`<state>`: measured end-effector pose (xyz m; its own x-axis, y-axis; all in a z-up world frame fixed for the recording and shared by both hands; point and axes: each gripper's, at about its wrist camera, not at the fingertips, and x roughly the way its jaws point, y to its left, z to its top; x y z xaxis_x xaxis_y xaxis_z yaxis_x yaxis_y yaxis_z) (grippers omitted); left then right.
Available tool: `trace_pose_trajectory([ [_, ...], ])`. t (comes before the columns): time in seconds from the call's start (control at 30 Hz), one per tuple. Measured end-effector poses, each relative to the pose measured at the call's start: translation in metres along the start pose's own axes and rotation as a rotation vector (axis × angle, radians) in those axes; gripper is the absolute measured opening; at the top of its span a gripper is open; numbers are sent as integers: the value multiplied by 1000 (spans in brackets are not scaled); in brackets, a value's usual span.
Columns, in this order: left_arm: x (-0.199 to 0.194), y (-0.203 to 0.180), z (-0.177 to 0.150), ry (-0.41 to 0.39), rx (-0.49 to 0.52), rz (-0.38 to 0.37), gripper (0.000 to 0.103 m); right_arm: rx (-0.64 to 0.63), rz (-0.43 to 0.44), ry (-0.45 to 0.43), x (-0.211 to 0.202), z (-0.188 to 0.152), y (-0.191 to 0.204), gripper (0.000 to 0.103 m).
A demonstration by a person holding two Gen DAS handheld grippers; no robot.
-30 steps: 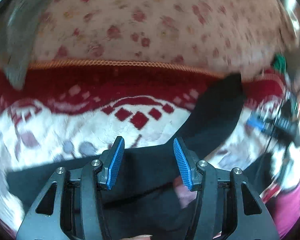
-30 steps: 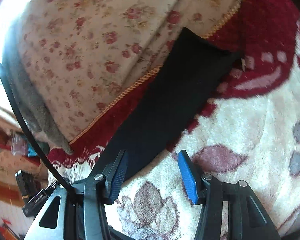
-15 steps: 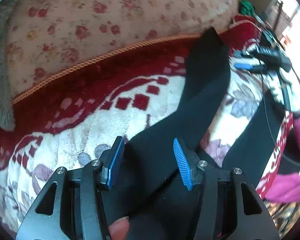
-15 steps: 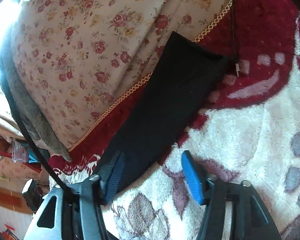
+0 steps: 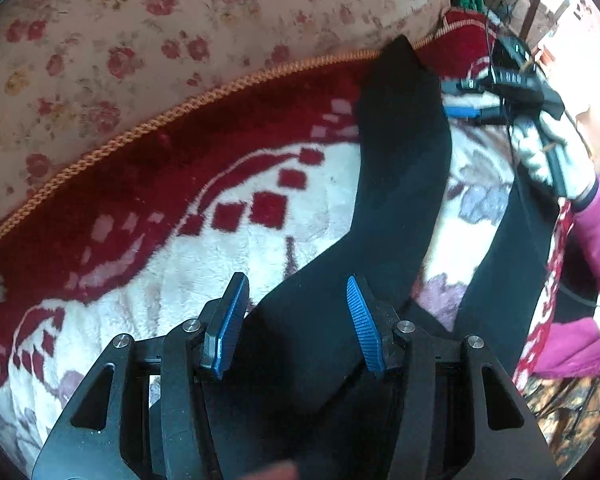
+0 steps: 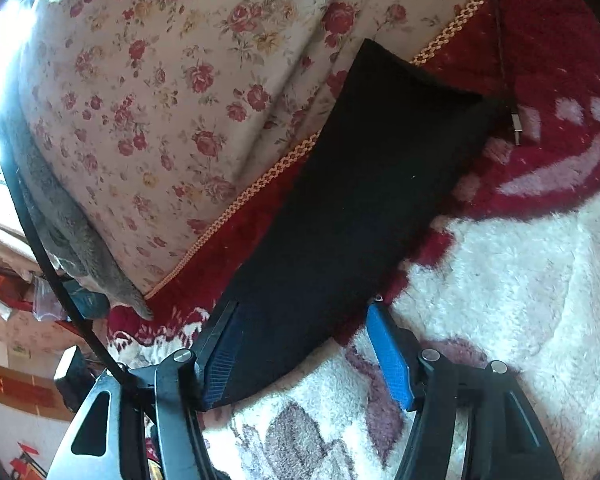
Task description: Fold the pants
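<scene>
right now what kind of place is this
Probably a home bedroom or living room: black pants lie on a fluffy red-and-white patterned blanket beside a cream rose-print cushion or bedding, with household clutter at the edges.

Black pants (image 5: 400, 184) spread flat on patterned blanket (image 5: 228, 264), legs splayed apart, one cuff overlapping floral sheet (image 6: 160, 100)

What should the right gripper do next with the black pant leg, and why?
Probably lower and close the right gripper on the pant leg. Its jaws stand open over the leg's near end, which lies flat and ungripped on the blanket, so nothing can be folded yet.
</scene>
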<state>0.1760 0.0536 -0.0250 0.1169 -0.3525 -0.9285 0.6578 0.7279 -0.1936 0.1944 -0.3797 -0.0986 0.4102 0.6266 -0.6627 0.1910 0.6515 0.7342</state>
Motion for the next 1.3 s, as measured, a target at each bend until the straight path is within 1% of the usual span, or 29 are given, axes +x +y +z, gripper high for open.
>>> trace_pose_trajectory([
  [0.1, 0, -5, -3, -4, 7, -2, 51, 10, -10, -8, 2, 2, 0, 61],
  [0.17, -3, -9, -7, -29, 3, 21, 51, 6, -18, -13, 5, 4, 1, 61],
  [0.2, -2, -14, -10, -37, 6, 48, 50, -4, -19, -20, 6, 5, 2, 60],
  [0.23, -2, -20, -13, -45, 14, 78, 43, -22, -21, -39, 8, 5, 3, 53],
  [0.27, -2, -25, -15, -53, 23, 94, 32, -41, -28, -51, 9, 5, 4, 47],
  [0.33, -2, -39, -20, -67, 54, 148, 25, -70, -28, -68, 14, 3, 5, 28],
  [0.37, -2, -43, -22, -75, 59, 168, 20, -65, -7, -81, 15, 3, 3, 24],
  [0.43, -5, -48, -27, -87, 47, 202, 14, -58, 27, -117, 12, 1, 0, 11],
  [0.5, -10, -50, -32, -108, 24, 217, 12, -75, 53, -164, 2, -1, 2, 9],
  [0.57, -18, -52, -36, -138, -5, 221, 11, -98, 67, -185, -7, -5, 6, 7],
  [0.63, -27, -56, -42, -164, -28, 224, 11, -125, 63, -201, -17, -10, 12, 7],
  [0.8, -46, -79, -54, -221, -21, 253, 11, -165, 75, -244, -52, -32, 22, 7],
  [0.87, -54, -88, -60, -241, -22, 250, 10, -165, 83, -255, -64, -41, 21, 7],
  [1.1, -80, -123, -93, -296, -16, 251, 10, -187, 89, -283, -115, -91, 20, 7],
  [1.17, -86, -132, -103, -307, -17, 249, 7, -196, 81, -285, -124, -106, 21, 7],
  [1.23, -94, -140, -114, -325, -19, 236, 5, -202, 77, -291, -138, -126, 19, 7],
  [1.3, -97, -145, -126, -330, -36, 198, 5, -202, 73, -292, -149, -145, 15, 7],
])
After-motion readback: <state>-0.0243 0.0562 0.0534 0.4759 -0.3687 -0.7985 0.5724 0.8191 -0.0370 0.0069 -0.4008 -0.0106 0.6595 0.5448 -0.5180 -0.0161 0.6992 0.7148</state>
